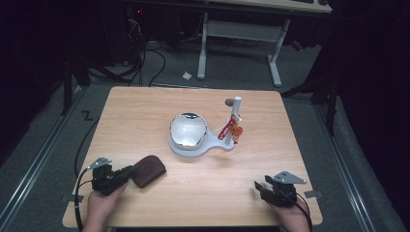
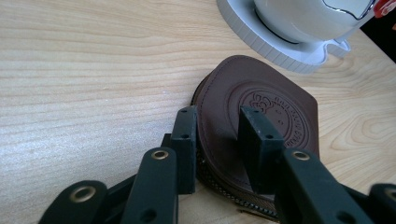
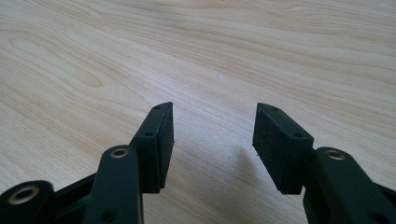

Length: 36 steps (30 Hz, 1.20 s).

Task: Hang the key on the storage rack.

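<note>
A brown leather pouch (image 1: 151,169) with an embossed round stamp lies flat on the wooden table (image 1: 145,111) at the front left. My left gripper (image 1: 129,171) lies low on the table just left of it. In the left gripper view the pouch (image 2: 280,100) has its near, zipped end between the jaws of the left gripper (image 2: 217,116). One pad stands at the pouch's left edge and the other over its top face, with a gap left between them. My right gripper (image 1: 259,186) rests at the front right, open over bare wood (image 3: 212,116).
A white stand (image 1: 193,147) carrying a shiny rounded bowl (image 1: 188,129) sits mid-table, and its rim (image 2: 261,35) lies just beyond the pouch. A white post (image 1: 237,107) with a small red figure (image 1: 234,130) stands at its right. A grey disc (image 1: 228,102) lies behind them.
</note>
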### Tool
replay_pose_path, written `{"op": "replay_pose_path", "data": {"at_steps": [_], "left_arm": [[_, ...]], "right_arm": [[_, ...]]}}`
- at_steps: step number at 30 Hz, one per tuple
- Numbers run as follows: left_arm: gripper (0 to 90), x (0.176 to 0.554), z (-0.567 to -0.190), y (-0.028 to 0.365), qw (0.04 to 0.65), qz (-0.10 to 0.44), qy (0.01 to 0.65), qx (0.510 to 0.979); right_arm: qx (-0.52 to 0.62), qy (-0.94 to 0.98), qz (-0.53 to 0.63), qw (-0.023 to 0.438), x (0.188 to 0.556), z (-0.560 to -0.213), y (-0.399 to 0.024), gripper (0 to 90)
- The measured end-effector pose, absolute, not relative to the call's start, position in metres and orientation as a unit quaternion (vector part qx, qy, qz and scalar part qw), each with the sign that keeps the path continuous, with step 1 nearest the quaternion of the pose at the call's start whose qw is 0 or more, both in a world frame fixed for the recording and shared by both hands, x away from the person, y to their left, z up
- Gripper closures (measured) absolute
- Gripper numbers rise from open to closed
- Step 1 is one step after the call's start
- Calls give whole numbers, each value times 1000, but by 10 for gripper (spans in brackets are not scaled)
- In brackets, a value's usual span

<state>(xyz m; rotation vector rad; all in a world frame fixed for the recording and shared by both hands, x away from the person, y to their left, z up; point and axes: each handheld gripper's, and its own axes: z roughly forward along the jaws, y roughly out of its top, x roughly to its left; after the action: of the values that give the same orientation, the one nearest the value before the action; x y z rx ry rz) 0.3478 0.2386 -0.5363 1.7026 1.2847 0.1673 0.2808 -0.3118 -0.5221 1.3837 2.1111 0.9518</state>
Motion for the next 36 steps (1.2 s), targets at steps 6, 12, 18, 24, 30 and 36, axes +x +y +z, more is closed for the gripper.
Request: {"op": "replay_pose_path", "data": {"at_steps": [6, 12, 18, 24, 30, 36], "left_arm": [[793, 346, -537, 239, 480, 84, 529, 695], [853, 345, -534, 238, 476, 88, 526, 699], [865, 342, -524, 232, 477, 118, 504, 710], [868, 340, -518, 232, 487, 132, 486, 713], [871, 334, -509, 230, 499, 161, 477, 705], [871, 330, -499, 228, 507, 183, 466, 701]], "right_arm": [[501, 763, 344, 220, 281, -522, -311, 485], [500, 763, 344, 221, 280, -522, -313, 485], [503, 760, 346, 223, 281, -522, -316, 487], [502, 759, 347, 227, 282, -521, -316, 488], [510, 747, 358, 233, 285, -521, -318, 490], [509, 747, 357, 235, 289, -523, -317, 490]]}}
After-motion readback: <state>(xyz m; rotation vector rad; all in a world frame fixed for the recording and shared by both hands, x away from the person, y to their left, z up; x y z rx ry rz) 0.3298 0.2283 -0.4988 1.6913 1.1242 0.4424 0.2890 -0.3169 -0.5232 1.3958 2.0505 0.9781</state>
